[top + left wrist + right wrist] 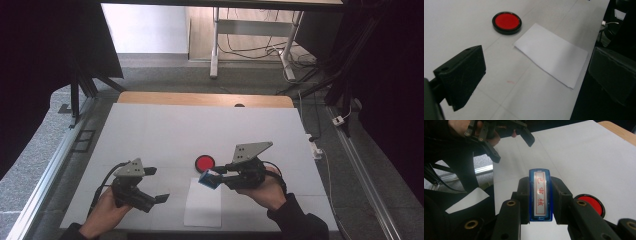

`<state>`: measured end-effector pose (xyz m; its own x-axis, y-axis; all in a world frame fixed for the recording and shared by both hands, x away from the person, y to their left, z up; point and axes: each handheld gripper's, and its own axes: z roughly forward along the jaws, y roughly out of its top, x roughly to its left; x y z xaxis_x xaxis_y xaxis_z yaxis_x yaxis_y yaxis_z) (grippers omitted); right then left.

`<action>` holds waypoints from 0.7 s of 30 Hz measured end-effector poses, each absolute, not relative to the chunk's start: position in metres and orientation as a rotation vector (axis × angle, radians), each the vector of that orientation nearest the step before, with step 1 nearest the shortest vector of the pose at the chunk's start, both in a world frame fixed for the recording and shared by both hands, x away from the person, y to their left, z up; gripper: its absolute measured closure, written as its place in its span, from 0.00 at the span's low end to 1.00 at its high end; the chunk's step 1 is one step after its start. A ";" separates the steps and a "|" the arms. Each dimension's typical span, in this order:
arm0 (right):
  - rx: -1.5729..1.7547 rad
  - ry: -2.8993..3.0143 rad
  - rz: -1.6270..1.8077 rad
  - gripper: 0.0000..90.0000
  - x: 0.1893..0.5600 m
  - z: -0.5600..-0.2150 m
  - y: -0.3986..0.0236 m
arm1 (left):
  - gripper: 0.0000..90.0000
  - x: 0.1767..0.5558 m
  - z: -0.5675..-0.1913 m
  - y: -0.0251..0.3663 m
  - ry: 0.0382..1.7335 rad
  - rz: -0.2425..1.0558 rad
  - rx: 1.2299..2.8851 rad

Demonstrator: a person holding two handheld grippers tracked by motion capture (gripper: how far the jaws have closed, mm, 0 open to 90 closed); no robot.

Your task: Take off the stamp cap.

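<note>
Dark sleeves are worn on both forearms. Each hand-held gripper, the left gripper (pixel 159 185) and the right gripper (pixel 215 176), is built of black parts and topped by a grey three-cornered plate dotted with small holes. A black cable is looped from each. Brass-coloured screw holes are set in the right gripper's jaw arms.
</note>
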<state>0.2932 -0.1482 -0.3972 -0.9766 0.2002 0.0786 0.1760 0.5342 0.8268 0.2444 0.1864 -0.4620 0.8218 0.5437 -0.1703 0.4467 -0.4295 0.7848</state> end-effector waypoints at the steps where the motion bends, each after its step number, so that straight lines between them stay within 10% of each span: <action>1: 0.333 2.730 1.467 0.79 0.293 -0.397 -0.148 | 0.01 0.247 -0.461 0.182 0.707 0.135 2.096; 21: 0.293 2.745 1.499 0.79 0.292 -0.395 -0.142 | 0.00 0.277 -0.461 0.134 0.483 -0.003 2.157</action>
